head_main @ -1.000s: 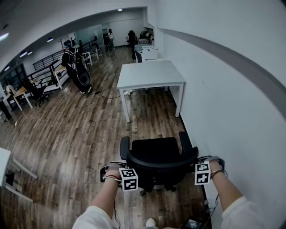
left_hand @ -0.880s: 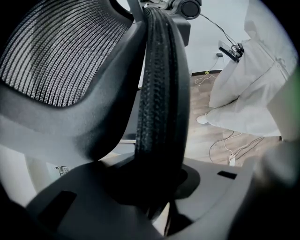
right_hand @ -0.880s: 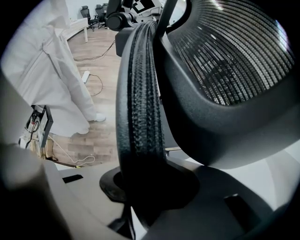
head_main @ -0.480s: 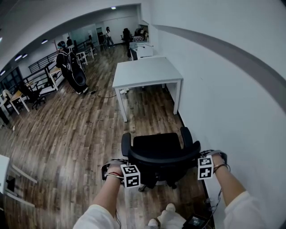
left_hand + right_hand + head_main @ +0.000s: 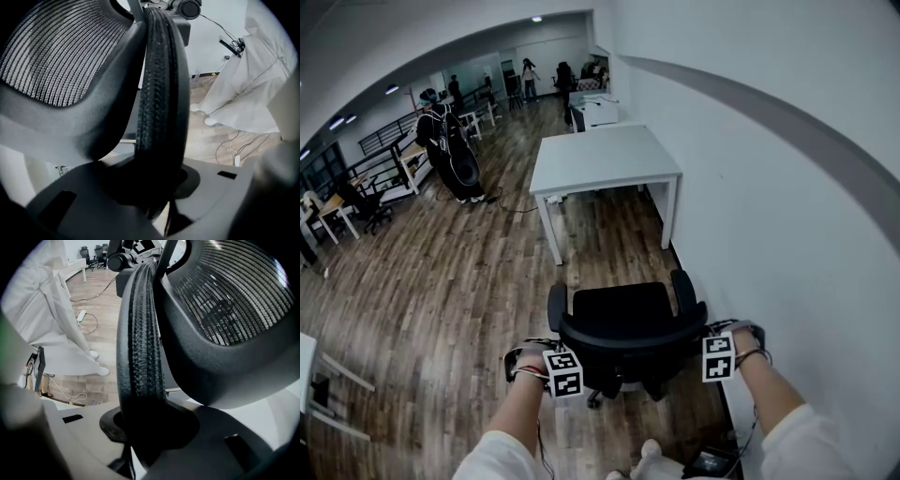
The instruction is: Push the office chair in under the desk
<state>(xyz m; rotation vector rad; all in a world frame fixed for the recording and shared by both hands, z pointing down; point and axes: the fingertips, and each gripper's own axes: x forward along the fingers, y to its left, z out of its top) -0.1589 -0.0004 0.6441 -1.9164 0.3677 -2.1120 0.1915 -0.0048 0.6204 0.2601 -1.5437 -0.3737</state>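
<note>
The black office chair (image 5: 626, 323) stands on the wood floor, its seat turned toward the white desk (image 5: 602, 159) a short way ahead by the wall. My left gripper (image 5: 570, 349) is shut on the left edge of the mesh backrest (image 5: 161, 108), whose padded rim runs down between the jaws. On the backrest's right edge (image 5: 143, 348) my right gripper (image 5: 706, 332) is shut the same way. In the left gripper view (image 5: 161, 197) and the right gripper view (image 5: 150, 427) the rim fills the gap between the jaws.
A white wall (image 5: 769, 187) runs close along the right of chair and desk. A person in black (image 5: 445, 141) stands at the back left among other desks. Cables and a power strip (image 5: 712, 463) lie by my feet; my shoe (image 5: 652, 451) shows below the chair.
The chair and both grippers have rolled forward together. The desk now stands closer to the chair's seat. Both grips are unchanged.
</note>
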